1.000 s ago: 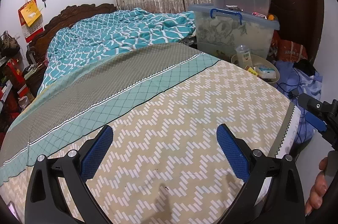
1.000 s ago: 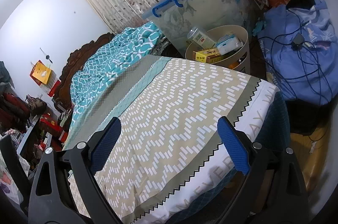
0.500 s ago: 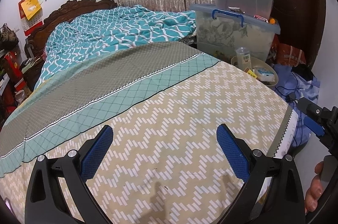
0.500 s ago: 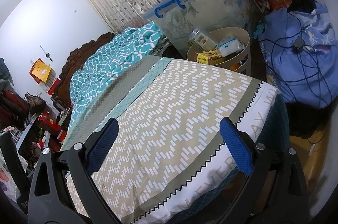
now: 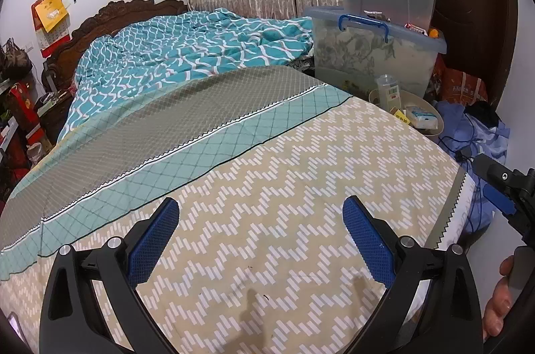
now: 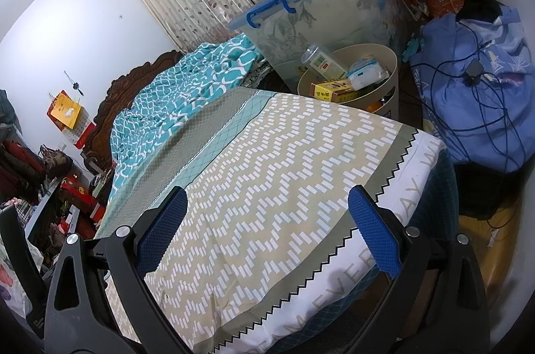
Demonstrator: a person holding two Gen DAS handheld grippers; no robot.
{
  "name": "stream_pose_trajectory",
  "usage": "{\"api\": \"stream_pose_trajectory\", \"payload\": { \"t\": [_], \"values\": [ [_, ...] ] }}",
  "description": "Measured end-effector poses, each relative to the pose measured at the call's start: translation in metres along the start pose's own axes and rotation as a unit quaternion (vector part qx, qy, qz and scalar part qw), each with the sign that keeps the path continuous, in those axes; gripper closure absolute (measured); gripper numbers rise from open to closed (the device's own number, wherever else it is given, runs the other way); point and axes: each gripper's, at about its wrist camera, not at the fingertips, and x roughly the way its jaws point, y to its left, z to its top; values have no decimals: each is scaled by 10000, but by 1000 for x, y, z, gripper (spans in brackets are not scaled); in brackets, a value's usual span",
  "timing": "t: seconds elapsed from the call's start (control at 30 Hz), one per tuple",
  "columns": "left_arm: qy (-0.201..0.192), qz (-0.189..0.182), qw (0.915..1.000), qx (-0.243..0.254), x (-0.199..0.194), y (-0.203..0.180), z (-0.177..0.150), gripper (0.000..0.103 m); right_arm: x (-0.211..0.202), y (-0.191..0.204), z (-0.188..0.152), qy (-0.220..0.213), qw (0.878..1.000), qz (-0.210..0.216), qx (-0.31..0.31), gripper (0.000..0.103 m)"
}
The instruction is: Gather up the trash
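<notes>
A round beige bin (image 6: 381, 96) stands on the floor past the bed's far corner. It holds a clear bottle (image 6: 322, 61), a yellow box (image 6: 329, 88) and a white-blue packet (image 6: 366, 75). The bin also shows in the left wrist view (image 5: 434, 116). My left gripper (image 5: 260, 240) is open and empty above the zigzag bed cover (image 5: 284, 173). My right gripper (image 6: 267, 230) is open and empty above the bed's foot corner. It also shows at the right edge of the left wrist view (image 5: 501, 190).
Stacked clear storage boxes (image 5: 378, 53) stand behind the bin. A blue cloth heap with cables (image 6: 474, 93) lies on the floor at right. A teal quilt (image 5: 187, 53) covers the bed's head end. Cluttered shelves (image 6: 50, 187) are at left.
Both grippers have drifted slightly, so the views have shifted a little. Both stay open and empty over the bed.
</notes>
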Motion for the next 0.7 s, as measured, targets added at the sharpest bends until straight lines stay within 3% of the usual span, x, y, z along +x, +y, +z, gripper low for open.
{"api": "stream_pose_trajectory", "payload": {
  "t": [0.4,0.7],
  "values": [
    [-37,-8,10000,79,0,-2,0,9,-1,7,4,-88,9998,-88,-158,7],
    [-383,74,9981,469,-6,-4,33,9,-7,12,9,-245,9990,-311,-228,5]
  ]
}}
